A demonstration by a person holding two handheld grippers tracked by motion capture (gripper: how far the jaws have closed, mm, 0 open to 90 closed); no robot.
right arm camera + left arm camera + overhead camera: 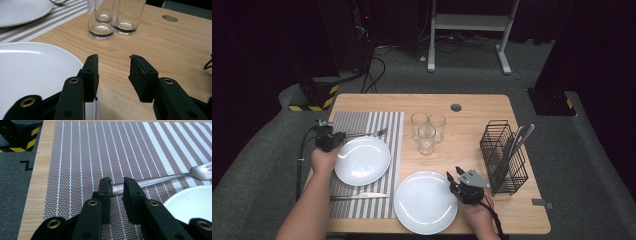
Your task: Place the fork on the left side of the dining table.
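While our left tongs (pixel 117 185) pinch the fork (pixel 160 178) handle | fork runs sideways across the placemat (pixel 100 150), beside the plate (pixel 192 205) | right tongs (pixel 113 75) spread, idle.

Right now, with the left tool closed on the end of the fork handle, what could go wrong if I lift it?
1. The left tool grips the fork at the very end of its handle, so the tines may droop or the fork may twist in the grip.
2. The fork lies right beside the rim of the plate; a swing might knock it.
3. The glasses stand close together past the mat, so a wide sweep could tip them.
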